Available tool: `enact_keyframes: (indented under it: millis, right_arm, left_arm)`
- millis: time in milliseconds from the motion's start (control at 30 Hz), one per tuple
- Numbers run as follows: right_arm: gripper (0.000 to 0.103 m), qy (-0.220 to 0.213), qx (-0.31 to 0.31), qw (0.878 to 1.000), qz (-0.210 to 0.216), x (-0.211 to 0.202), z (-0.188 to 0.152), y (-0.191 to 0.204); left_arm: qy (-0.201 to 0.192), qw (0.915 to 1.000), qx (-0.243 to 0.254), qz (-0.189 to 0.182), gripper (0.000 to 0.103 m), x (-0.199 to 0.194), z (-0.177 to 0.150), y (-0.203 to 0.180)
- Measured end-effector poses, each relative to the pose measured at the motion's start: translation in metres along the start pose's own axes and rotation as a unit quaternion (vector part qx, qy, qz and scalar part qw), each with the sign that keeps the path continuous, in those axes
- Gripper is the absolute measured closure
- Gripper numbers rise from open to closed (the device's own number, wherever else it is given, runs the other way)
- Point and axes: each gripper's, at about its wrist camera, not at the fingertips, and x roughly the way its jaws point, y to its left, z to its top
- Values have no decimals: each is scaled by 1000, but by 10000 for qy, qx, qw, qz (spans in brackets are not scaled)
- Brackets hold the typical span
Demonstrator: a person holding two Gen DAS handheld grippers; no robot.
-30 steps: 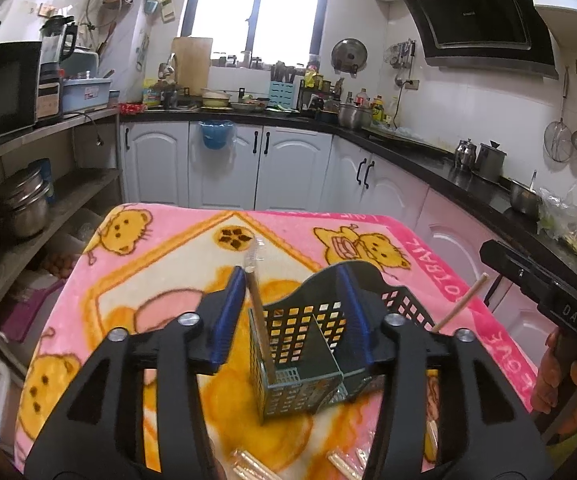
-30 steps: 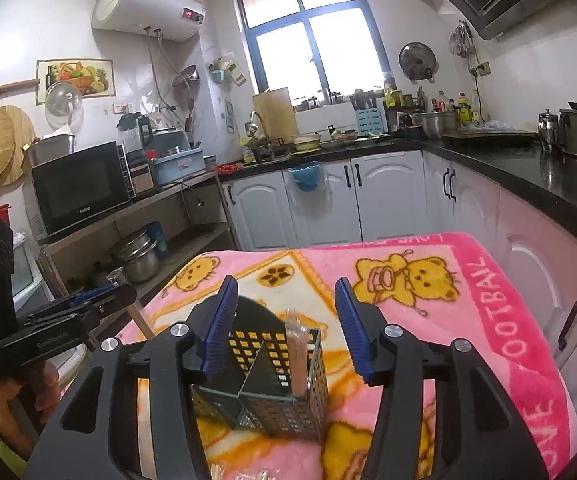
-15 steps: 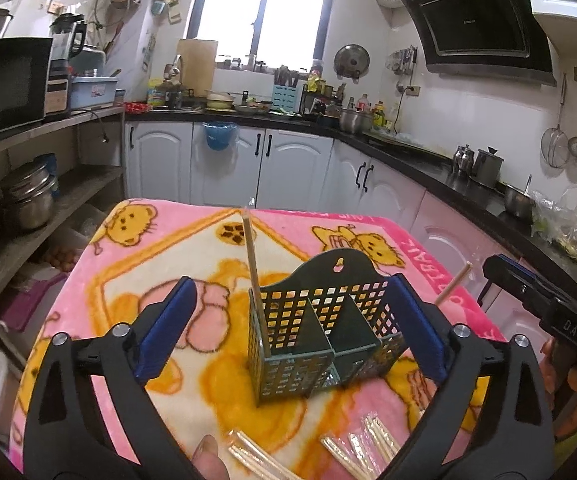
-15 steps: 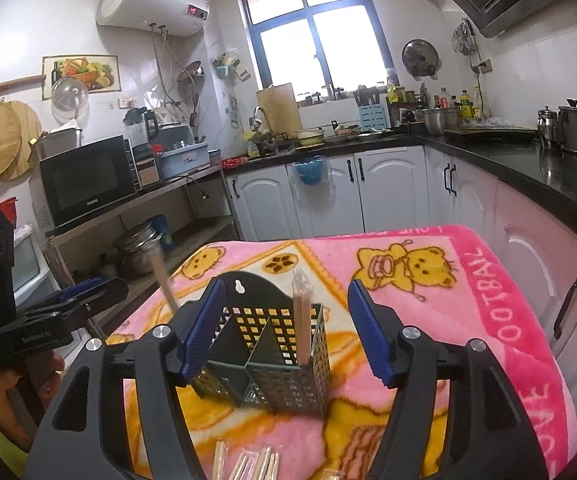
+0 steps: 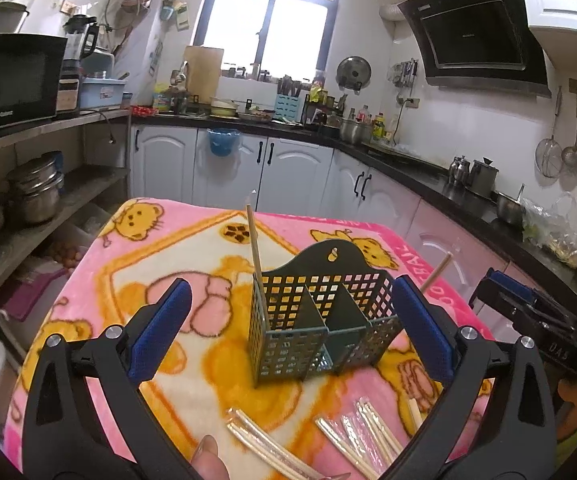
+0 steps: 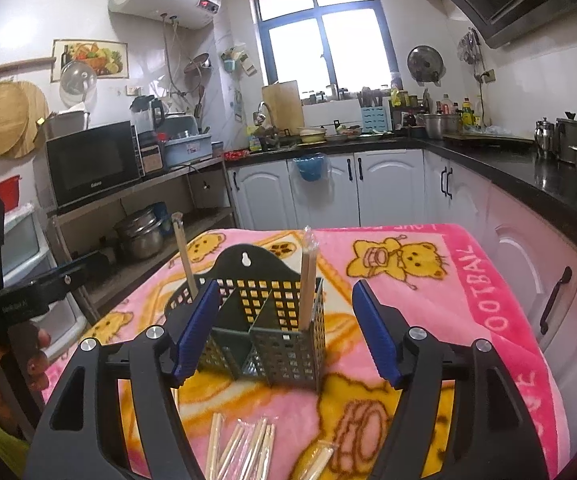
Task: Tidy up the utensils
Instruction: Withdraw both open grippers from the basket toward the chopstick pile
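A dark green perforated utensil caddy [image 5: 320,320] stands on the pink bear blanket [image 5: 192,248]; it also shows in the right wrist view [image 6: 264,328]. One wrapped chopstick pair [image 5: 255,252] stands in its left compartment and another [image 6: 308,276] in its right one. Several wrapped chopstick pairs [image 5: 348,436] lie on the blanket in front of the caddy, also in the right wrist view [image 6: 244,448]. My left gripper [image 5: 292,332] is open and empty, near the caddy. My right gripper [image 6: 288,332] is open and empty, in front of the caddy.
The blanket-covered table sits in a kitchen. White cabinets [image 5: 288,176] and a black counter [image 5: 428,172] run behind and to the right. Open shelves with pots [image 5: 36,196] and a microwave [image 6: 92,160] stand to the left.
Both grippers have opened and pulled back and up from the caddy. Each has let go of a chopstick pair that now stands in the caddy. The loose pairs on the blanket have come into view.
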Motion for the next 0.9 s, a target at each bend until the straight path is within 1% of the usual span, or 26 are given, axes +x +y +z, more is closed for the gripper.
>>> enact_keyframes:
  millis: [267, 500, 900]
  right_arm:
    - [37, 124, -91, 9999, -6, -7, -15, 5]
    - [37, 280, -44, 9996, -36, -10, -30, 2]
    - [37, 507, -64, 9986, -139, -15, -52, -1]
  left_arm:
    - [145, 9999, 30, -62, 11, -2, -16, -5]
    - [392, 9992, 12, -103, 11, 0, -37, -9]
    - [812, 9965, 15, -174, 11, 12, -64, -16]
